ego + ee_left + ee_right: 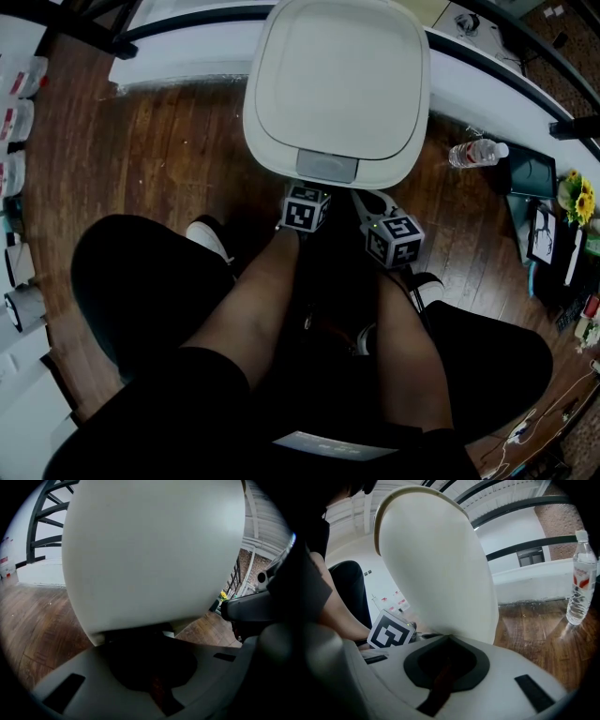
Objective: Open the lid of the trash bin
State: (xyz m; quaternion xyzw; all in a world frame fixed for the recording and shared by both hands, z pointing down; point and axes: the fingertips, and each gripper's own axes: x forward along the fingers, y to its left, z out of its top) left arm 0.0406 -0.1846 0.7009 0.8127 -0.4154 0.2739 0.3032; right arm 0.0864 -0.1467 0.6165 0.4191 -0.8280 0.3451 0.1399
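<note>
A white trash bin stands on the wood floor, its lid [337,84] down, with a grey latch tab [327,166] at the front edge. My left gripper [302,192] sits just below that tab, against the bin's front. The right gripper [370,204] is beside it, a little lower and further right. In the left gripper view the bin wall [150,550] fills the frame above my left gripper [154,686], whose jaws lie together. In the right gripper view the bin [436,573] rises over my right gripper [440,679], also shut on nothing.
A water bottle [478,152] lies on the floor right of the bin and shows as the bottle [581,578] in the right gripper view. A white ledge [187,56] with black railing runs behind. Sunflowers [577,197] and clutter are at the right, white containers [14,122] at the left.
</note>
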